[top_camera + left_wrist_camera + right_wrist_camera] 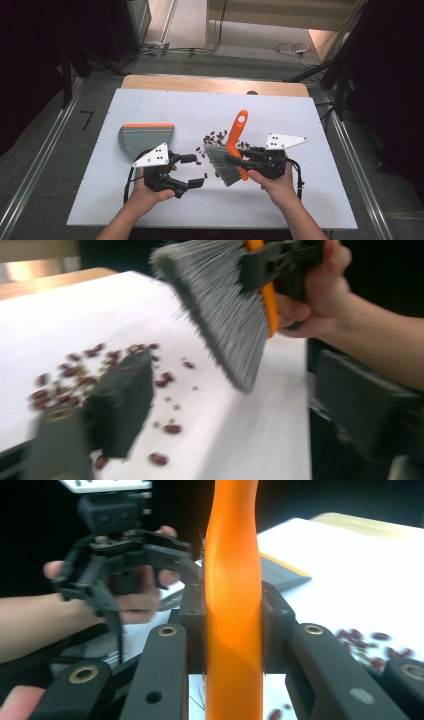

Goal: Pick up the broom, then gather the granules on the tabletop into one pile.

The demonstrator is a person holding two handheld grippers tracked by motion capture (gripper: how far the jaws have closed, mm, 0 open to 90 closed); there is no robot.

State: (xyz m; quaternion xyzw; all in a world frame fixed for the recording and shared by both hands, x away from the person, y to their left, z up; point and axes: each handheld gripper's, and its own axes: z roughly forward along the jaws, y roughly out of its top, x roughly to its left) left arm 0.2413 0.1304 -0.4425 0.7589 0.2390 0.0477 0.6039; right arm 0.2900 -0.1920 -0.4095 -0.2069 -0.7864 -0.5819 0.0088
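Note:
An orange-handled brush [236,134] with grey bristles [223,164] lies tilted over the white table top, and my right gripper [234,161] is shut on its handle just above the bristles. In the right gripper view the orange handle [232,605] stands upright, pinched between both black pads. Several red beans [216,138] are scattered just left of the brush. A grey dustpan [146,137] with an orange edge lies at the left. My left gripper [196,170] is open below the dustpan, with nothing between its jaws. In the left gripper view the bristles [220,310] hang above the beans [65,385].
The white board [150,205] covers a wooden table, with the floor, metal rails and cables beyond its edges. A few stray beans [206,174] lie between the two grippers. The person's hands come in from the near edge.

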